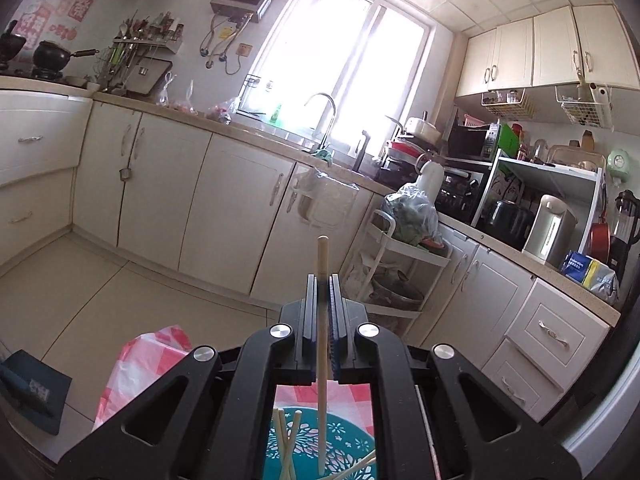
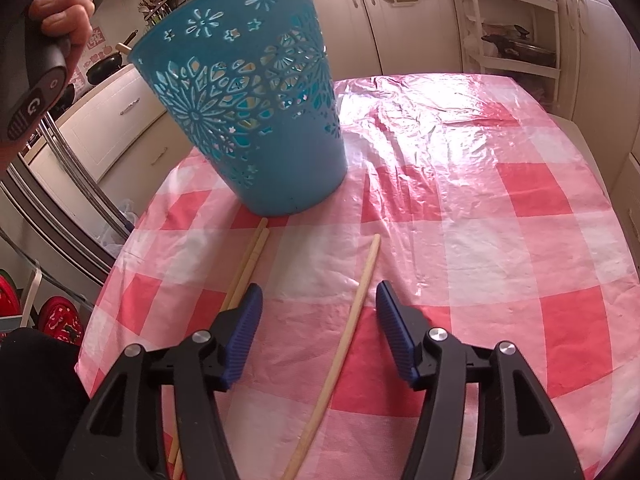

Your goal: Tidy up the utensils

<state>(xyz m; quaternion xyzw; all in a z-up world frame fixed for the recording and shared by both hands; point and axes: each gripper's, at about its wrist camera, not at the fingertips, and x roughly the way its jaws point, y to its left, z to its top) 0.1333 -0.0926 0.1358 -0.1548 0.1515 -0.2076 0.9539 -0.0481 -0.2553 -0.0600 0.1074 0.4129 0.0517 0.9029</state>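
Note:
In the left wrist view my left gripper (image 1: 323, 280) is shut on a pale wooden chopstick (image 1: 322, 380). It hangs upright, with its lower end inside the teal cut-out basket (image 1: 352, 436), where several other chopsticks (image 1: 285, 440) lean. In the right wrist view the same basket (image 2: 256, 112) stands on the table at the far left. My right gripper (image 2: 318, 300) is open just above the cloth. A single chopstick (image 2: 352, 320) lies flat between its fingers, nearer the right one, and the pads do not touch it. Two more chopsticks (image 2: 256, 248) lie side by side, running under the left finger (image 2: 248, 308).
A red-and-white checked plastic cloth (image 2: 480, 200) covers the round table. A person's hand (image 2: 64, 8) grips the left gripper's handle at the upper left. Beyond the table stand kitchen cabinets (image 1: 236, 208) and a white trolley (image 1: 396, 256). A blue dustpan (image 1: 32, 396) lies on the floor.

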